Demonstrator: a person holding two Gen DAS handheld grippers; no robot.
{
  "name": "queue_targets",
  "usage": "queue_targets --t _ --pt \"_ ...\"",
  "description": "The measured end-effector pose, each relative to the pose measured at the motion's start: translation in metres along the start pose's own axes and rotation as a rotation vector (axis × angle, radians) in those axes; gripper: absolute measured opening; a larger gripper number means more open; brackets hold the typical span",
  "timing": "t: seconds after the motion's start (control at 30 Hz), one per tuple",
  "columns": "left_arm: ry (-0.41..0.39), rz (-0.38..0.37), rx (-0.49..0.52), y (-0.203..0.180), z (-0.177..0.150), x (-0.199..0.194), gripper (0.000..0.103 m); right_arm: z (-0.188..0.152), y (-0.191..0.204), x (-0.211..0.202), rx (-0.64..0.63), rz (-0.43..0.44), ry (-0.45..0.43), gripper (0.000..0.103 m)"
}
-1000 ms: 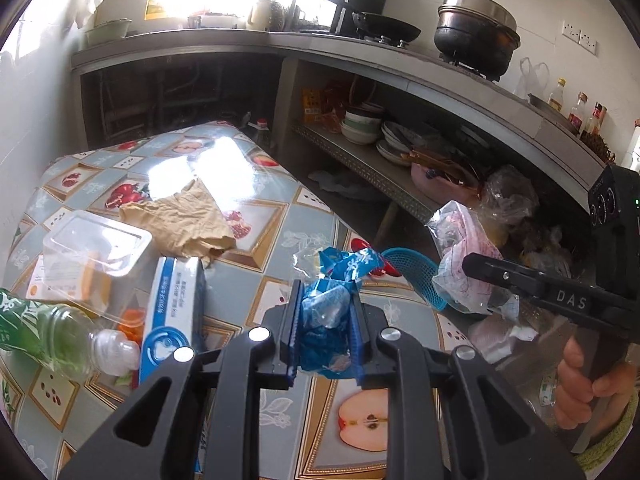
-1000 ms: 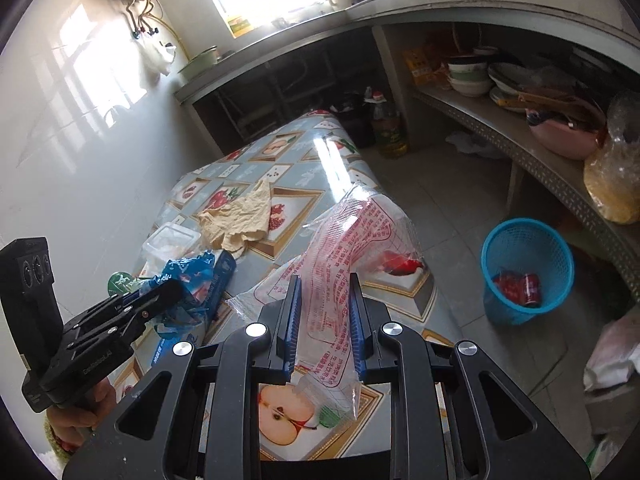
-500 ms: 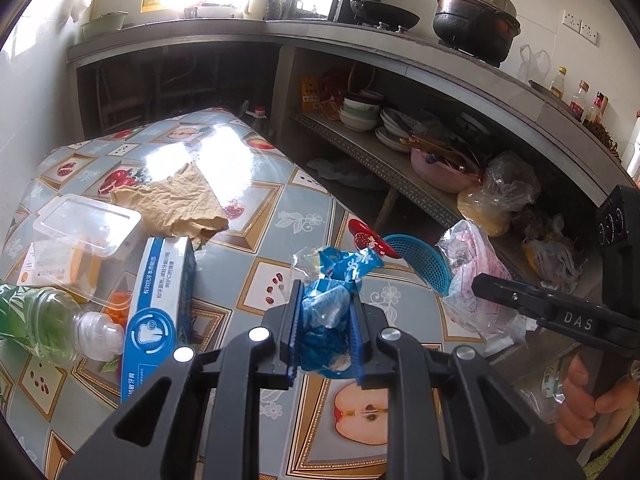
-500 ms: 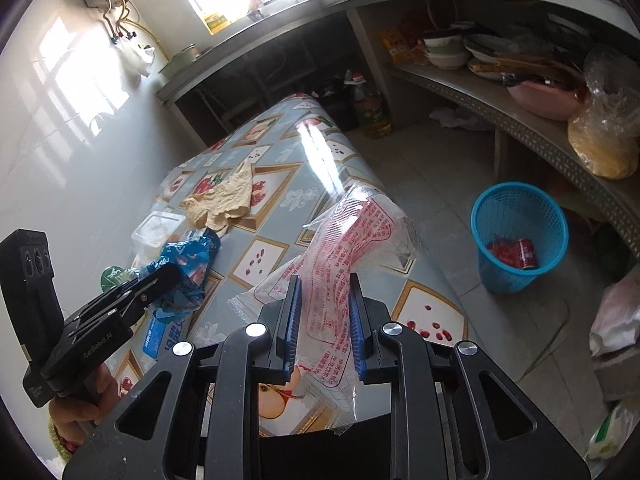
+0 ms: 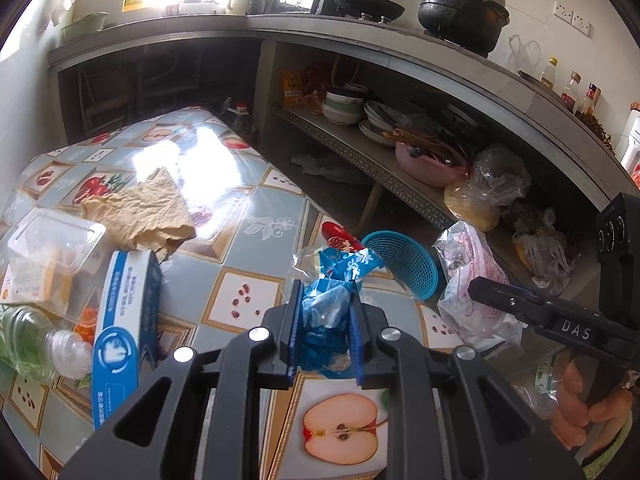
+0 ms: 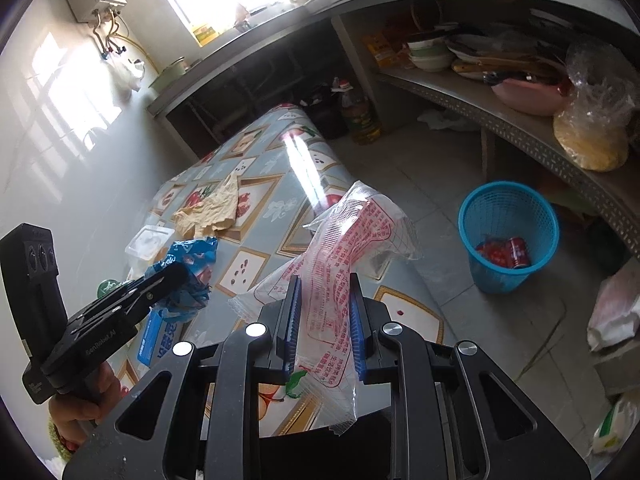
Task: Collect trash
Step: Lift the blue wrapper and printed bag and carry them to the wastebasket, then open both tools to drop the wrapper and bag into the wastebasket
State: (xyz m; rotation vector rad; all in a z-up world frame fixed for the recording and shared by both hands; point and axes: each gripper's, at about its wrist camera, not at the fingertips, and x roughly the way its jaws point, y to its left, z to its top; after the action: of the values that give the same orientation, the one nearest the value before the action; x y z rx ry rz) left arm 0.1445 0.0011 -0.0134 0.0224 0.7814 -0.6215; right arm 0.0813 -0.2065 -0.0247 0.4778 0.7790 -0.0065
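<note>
Since a second ago both grippers have carried their loads off the tabletop toward the floor-side edge, and the round blue plastic mesh basket (image 6: 508, 236) now shows more fully. The left gripper (image 5: 325, 320) is clamped on a crumpled blue plastic wrapper (image 5: 332, 284), held clear of the fruit-patterned tablecloth (image 5: 248, 216). The right gripper (image 6: 325, 320) pinches a clear plastic bag printed in red (image 6: 344, 256), hanging nearer the basket, probably to drop first. A tan crumpled cloth (image 5: 148, 208) remains on the table.
</note>
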Motion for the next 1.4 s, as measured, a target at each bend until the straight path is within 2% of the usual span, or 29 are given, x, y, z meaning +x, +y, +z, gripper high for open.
queue_targets --t 0.2,0.33,0.47,0.57,0.7,0.8,0.9,0.97,1.03,1.07,1.1,1.2,1.3,1.4 --pt "-0.004 -0.035 0.034 -0.028 0.032 0.016 0.019 0.014 -0.038 -0.017 0.045 -0.054 -0.067 0.021" --pt "0.038 -0.119 0.043 -0.058 0.064 0.047 0.019 0.025 -0.077 -0.022 0.100 -0.101 -0.100 0.021" --pt "0.159 -0.204 0.040 -0.088 0.090 0.103 0.019 0.037 -0.127 -0.011 0.167 -0.156 -0.107 0.021" --pt "0.268 -0.209 0.065 -0.113 0.104 0.156 0.019 0.040 -0.161 0.007 0.216 -0.173 -0.079 0.021" --pt "0.490 -0.241 0.028 -0.142 0.112 0.246 0.020 0.047 -0.210 0.051 0.264 -0.207 -0.017 0.021" --pt "0.596 -0.234 -0.005 -0.151 0.112 0.305 0.020 0.053 -0.240 0.090 0.275 -0.232 0.031 0.021" --pt "0.653 -0.202 -0.021 -0.161 0.115 0.359 0.020 0.059 -0.264 0.127 0.259 -0.291 0.066 0.021" --pt "0.651 -0.185 -0.034 -0.165 0.116 0.384 0.021 0.064 -0.279 0.150 0.259 -0.316 0.074 0.025" --pt "0.648 -0.180 -0.047 -0.169 0.116 0.406 0.031 0.069 -0.296 0.175 0.256 -0.336 0.087 0.033" --pt "0.647 -0.164 -0.054 -0.171 0.115 0.417 0.046 0.070 -0.304 0.187 0.246 -0.359 0.095 0.042" --pt "0.645 -0.149 -0.058 -0.173 0.113 0.426 0.056 0.069 -0.309 0.195 0.245 -0.365 0.102 0.048" --pt "0.642 -0.135 -0.085 -0.168 0.112 0.438 0.058 0.064 -0.319 0.208 0.240 -0.391 0.112 0.056" --pt "0.622 -0.140 -0.100 -0.162 0.111 0.433 0.058 0.055 -0.325 0.201 0.279 -0.377 0.099 0.057" --pt "0.596 -0.141 -0.064 -0.160 0.113 0.417 0.058 0.046 -0.319 0.185 0.284 -0.372 0.082 0.057"
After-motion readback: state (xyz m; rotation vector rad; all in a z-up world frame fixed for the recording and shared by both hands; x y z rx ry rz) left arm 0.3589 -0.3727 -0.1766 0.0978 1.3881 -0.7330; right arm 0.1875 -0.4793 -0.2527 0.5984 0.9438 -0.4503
